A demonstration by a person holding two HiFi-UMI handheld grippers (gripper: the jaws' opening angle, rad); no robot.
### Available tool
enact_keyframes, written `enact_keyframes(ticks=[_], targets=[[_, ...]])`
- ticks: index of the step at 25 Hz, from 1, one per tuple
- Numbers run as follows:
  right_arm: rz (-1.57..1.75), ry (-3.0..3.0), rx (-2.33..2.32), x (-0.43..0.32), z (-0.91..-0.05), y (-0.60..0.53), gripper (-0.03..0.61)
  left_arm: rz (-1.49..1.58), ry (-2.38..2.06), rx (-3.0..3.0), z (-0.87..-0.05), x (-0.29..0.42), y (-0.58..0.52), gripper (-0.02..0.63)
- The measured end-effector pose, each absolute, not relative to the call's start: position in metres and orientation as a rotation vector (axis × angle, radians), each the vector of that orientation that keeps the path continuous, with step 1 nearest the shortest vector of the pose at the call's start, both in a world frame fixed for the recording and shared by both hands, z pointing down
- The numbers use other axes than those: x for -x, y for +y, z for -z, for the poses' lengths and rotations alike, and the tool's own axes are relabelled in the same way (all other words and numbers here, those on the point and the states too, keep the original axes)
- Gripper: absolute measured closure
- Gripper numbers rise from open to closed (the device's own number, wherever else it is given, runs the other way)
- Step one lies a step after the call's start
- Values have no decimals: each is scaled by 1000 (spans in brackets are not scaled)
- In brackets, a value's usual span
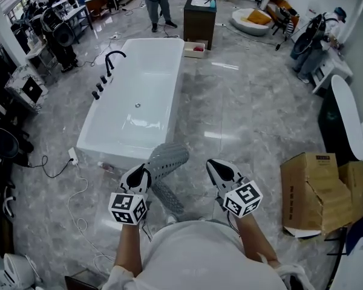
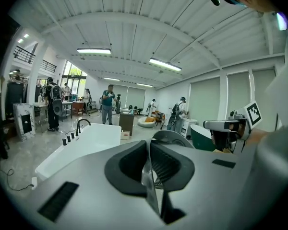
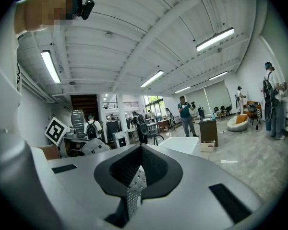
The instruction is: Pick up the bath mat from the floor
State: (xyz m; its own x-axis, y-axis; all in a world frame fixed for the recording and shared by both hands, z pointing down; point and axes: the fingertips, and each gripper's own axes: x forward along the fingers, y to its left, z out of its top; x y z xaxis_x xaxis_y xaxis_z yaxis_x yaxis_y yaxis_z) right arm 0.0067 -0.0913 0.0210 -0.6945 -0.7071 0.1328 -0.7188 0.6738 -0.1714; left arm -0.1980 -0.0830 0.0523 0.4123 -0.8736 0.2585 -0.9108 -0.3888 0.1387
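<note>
Bath mat (image 1: 168, 158) edges in left gripper (image 1: 146, 171), right gripper (image 1: 211, 164), beside bathtub (image 1: 176, 77)

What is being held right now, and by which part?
The bath mat, pinched at its edge by the left hand-held gripper and the right hand-held gripper.

Both forearms (image 1: 128, 246) reach forward side by side from the torso, roughly level, marker cubes (image 1: 128, 208) facing up; left gripper (image 1: 144, 175) and right gripper (image 1: 213, 167) each with jaws drawn together, pinching a thin edge of the bath mat (image 1: 166, 159).
</note>
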Motion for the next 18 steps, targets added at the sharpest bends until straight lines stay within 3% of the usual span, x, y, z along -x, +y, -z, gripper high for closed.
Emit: enact_keyframes(ticks=[18], targets=[[-308,-2821,-1203,0,-18,-79,554,-146,-1586,-2469,-23,201,-66,584]])
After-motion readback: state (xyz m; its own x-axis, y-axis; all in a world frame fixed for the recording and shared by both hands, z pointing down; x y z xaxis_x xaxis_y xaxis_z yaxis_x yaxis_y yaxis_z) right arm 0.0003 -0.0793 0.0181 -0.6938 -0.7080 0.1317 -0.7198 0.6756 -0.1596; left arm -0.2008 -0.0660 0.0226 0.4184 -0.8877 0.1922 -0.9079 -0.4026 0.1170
